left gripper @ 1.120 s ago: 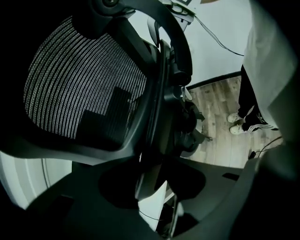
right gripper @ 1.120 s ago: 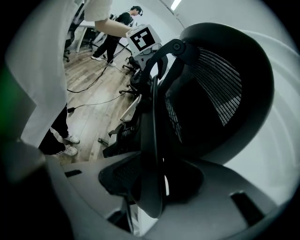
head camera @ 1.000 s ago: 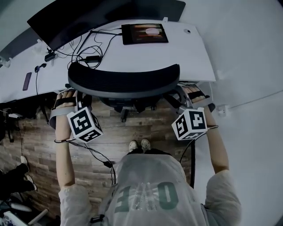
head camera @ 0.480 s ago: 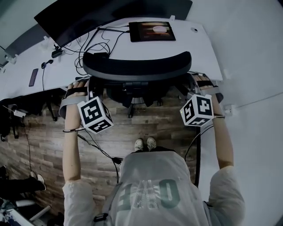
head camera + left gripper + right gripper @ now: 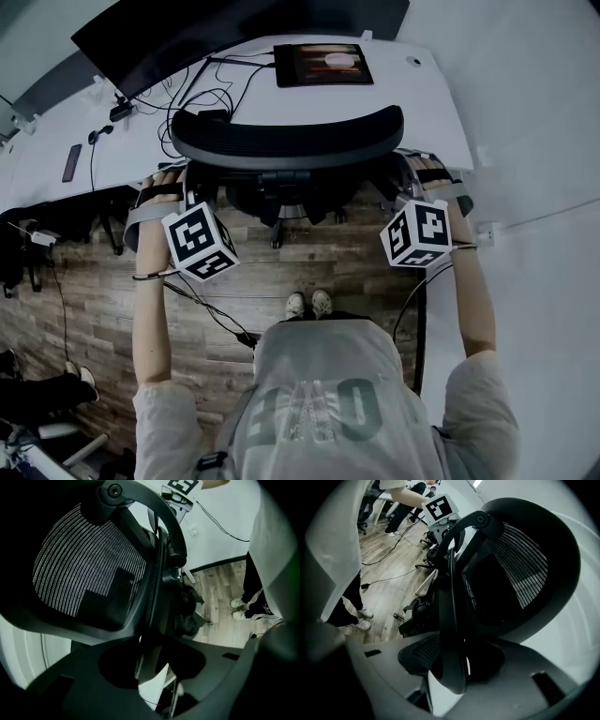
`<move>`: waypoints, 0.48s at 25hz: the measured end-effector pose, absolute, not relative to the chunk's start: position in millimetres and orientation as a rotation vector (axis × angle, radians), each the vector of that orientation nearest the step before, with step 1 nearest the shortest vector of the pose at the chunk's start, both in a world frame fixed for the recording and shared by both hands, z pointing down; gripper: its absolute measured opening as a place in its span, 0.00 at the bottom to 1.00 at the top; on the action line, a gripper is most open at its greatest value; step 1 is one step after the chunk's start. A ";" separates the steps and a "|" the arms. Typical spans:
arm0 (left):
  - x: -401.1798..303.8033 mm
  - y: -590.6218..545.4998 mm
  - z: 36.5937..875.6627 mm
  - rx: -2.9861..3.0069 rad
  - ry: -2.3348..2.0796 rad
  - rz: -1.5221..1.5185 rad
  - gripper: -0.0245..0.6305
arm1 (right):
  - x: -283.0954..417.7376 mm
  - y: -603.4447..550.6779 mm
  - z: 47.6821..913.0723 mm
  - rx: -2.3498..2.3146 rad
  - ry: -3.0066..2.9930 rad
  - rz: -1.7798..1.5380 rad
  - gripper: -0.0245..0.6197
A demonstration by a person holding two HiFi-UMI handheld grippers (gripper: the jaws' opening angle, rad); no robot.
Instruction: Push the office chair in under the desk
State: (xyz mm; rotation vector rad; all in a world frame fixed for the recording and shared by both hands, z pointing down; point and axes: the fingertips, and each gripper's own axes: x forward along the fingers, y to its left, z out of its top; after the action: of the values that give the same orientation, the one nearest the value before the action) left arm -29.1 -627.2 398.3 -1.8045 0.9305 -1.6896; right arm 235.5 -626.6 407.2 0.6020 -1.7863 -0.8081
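Note:
The black mesh office chair (image 5: pixel 286 141) stands at the white desk (image 5: pixel 427 103), its curved backrest top overlapping the desk's front edge. My left gripper (image 5: pixel 190 187) clamps the backrest's left side frame; in the left gripper view the frame bar (image 5: pixel 157 588) runs down between the jaws of the left gripper (image 5: pixel 152 663). My right gripper (image 5: pixel 410 183) holds the right side frame. There the bar (image 5: pixel 452 602) fills the gap of the right gripper (image 5: pixel 454 667), whose jaws are opening slightly. The seat and wheels are mostly hidden under the backrest.
On the desk lie a dark monitor (image 5: pixel 234 28), a tablet (image 5: pixel 323 64), tangled cables (image 5: pixel 192 103) and a phone (image 5: pixel 71 162). A cable (image 5: pixel 211 319) trails over the wooden floor near the person's shoes (image 5: pixel 307 305). A white wall (image 5: pixel 534 187) runs along the right.
The chair has rolled forward toward the desk, with both grippers following; its backrest top now sits closer to the tablet. In the last half second little has moved.

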 end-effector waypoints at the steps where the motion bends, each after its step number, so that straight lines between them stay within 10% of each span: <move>1: -29.4 -627.3 398.8 -1.803 0.935 -1.689 0.29 | 235.2 -626.9 407.7 0.607 -1.783 -0.811 0.30; 12: -36.5 -620.2 385.4 -1.898 1.101 -1.569 0.29 | 233.3 -624.9 400.8 0.699 -1.887 -0.650 0.31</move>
State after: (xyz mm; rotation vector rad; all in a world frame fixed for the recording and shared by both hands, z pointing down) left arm -36.5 -620.2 385.4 -1.8985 1.1014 -1.5688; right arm 233.3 -624.9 400.8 0.6988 -1.8866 -0.6500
